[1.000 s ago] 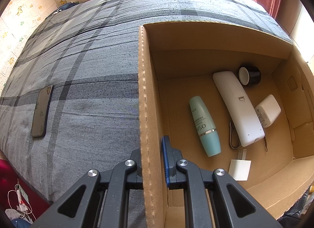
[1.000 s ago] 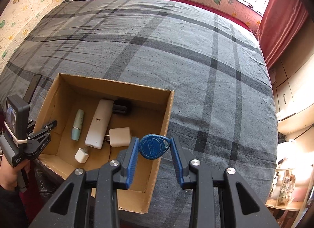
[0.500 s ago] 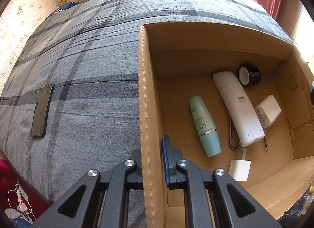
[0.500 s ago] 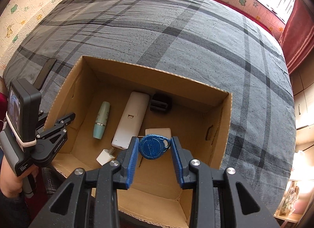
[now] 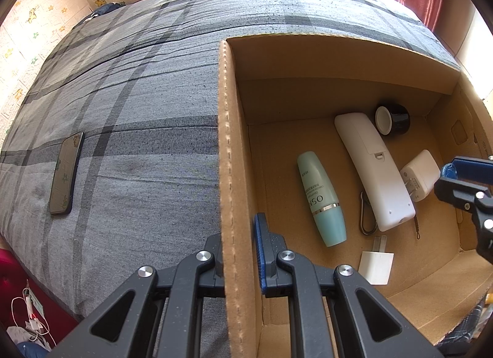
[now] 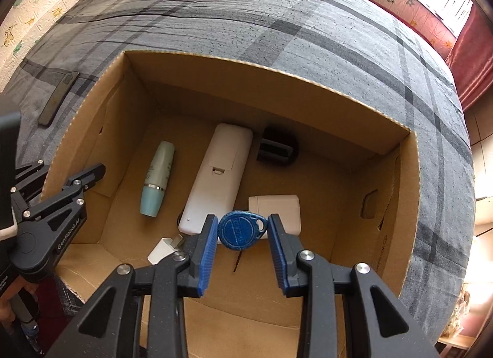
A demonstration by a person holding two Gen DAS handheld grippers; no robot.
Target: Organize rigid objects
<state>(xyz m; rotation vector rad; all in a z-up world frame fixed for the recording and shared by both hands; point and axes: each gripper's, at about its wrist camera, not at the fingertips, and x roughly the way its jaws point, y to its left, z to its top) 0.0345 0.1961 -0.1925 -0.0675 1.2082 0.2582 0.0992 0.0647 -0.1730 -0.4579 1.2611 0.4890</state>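
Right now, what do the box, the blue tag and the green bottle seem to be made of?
Box: corrugated cardboard, matte brown; fluted cut edges show along the rim.
Blue tag: probably hard plastic with a slight sheen, a molded round face and a loop.
Green bottle: likely smooth plastic, pale matte body; the silver band looks metallic, maybe only a coating.

"OSM" on green bottle [image 5: 322,199]; "GenRobot.AI" on left tool [image 6: 66,193].

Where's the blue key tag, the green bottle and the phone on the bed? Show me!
blue key tag [image 6: 242,229]: right wrist view, on its round face.
green bottle [image 5: 321,198]: left wrist view, on the label near the silver band.
phone [image 5: 65,172]: left wrist view, on the middle of its dark screen.
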